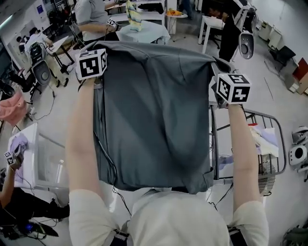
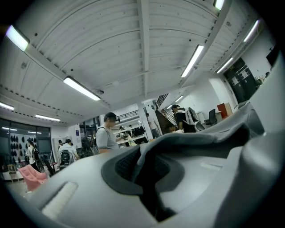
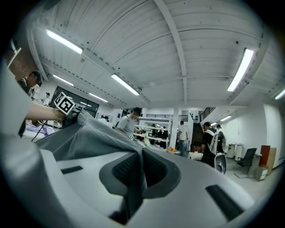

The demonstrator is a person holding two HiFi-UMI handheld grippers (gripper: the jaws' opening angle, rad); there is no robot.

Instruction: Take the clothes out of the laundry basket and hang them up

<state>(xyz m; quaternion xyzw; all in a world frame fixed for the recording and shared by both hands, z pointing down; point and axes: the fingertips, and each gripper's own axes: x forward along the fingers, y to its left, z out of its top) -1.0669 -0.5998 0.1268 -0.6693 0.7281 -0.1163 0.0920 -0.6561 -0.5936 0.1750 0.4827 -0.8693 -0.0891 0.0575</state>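
— While both arms are stretched out in front, what's in the left gripper (image 2: 149, 165)?
— Its jaws are clamped together on a fold of the dark grey garment (image 1: 154, 120). In the left gripper view the cloth rises out of the pads and runs off to the right.
— Right gripper (image 3: 136, 171)?
— Same thing: it's pinched tight on the grey fabric, and in its own view the cloth stretches away to the left, toward the other gripper's marker cube (image 3: 65, 105).
— So where does the garment sit?
— It's spread wide between the two grippers, held by its top edge, one corner each. In the head view it fills the middle and hangs back toward the person's chest. Smooth apart from a few long creases.
— What's under it?
— On the right is a metal drying rack (image 1: 272, 117), its rail poking out past the garment's edge, with some pale cloth (image 1: 265, 139) lying on it. On the left is a white bin (image 1: 45, 161) on the floor, partly covered by the left forearm. Can't tell what's inside it.
— Anything else near?
— A black cable (image 1: 109, 166) hangs along the garment's left side. Further off there's a round table with a light cover (image 1: 144, 32), and a person (image 1: 89, 14) standing beside it. Something pink (image 1: 14, 108) lies at the far left edge.
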